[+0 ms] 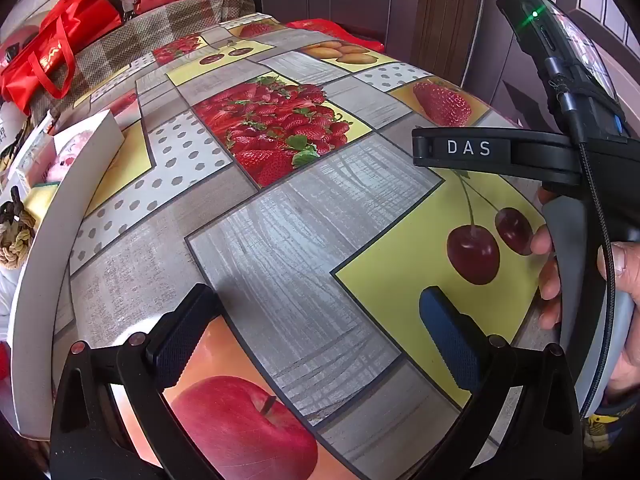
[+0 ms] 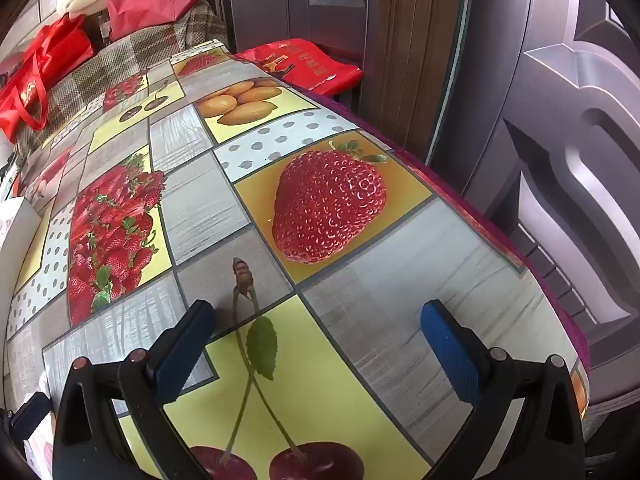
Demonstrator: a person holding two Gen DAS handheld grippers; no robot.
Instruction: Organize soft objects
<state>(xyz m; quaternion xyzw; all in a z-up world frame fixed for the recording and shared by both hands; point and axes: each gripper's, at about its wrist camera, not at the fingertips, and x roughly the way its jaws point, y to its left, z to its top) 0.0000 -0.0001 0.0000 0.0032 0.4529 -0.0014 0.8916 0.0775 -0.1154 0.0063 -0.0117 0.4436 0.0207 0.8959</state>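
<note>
A white box [image 1: 44, 260] stands at the table's left edge in the left wrist view. Inside it lie a pink plush item [image 1: 60, 160] and a knotted rope toy [image 1: 16, 240], both partly cut off by the frame. My left gripper [image 1: 316, 320] hovers open over bare tablecloth to the right of the box, with nothing between its fingers. My right gripper [image 2: 318, 324] is also open and empty, above the printed cherries near the table's right edge. Only a sliver of the white box [image 2: 16, 216] shows at the left of the right wrist view.
A fruit-print tablecloth [image 1: 304, 240] covers the table. Red bags [image 1: 52, 52] sit on a checked sofa behind it, and another red bag [image 2: 308, 64] lies past the far right corner. A hand [image 1: 628, 320] holds the other tool's handle on the right. A door [image 2: 560, 120] stands close to the right edge.
</note>
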